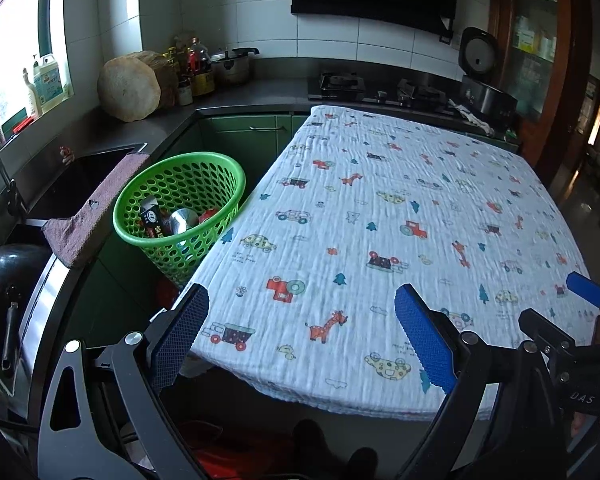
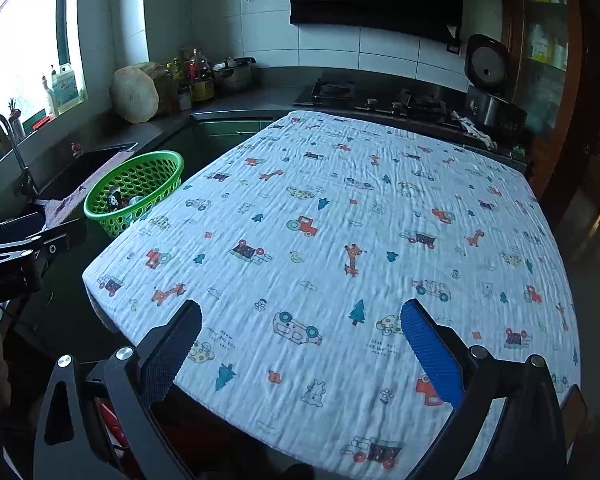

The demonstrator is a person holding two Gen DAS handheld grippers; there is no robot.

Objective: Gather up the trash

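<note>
Here both sets of jaws stand spread and hold nothing: the left gripper [image 1: 302, 320] and right gripper [image 2: 302, 334] hover low in frame over the cloth-covered tabletop [image 1: 380, 208], which looks bare. The trash [image 1: 168, 220] sits in the green basket [image 1: 140, 184] at centre left, so collection seems finished.

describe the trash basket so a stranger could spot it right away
Find the table with the printed cloth. Off its left edge, beside the sink, stands the basket. It is bright green plastic, full of round holes, with trash inside.
</note>
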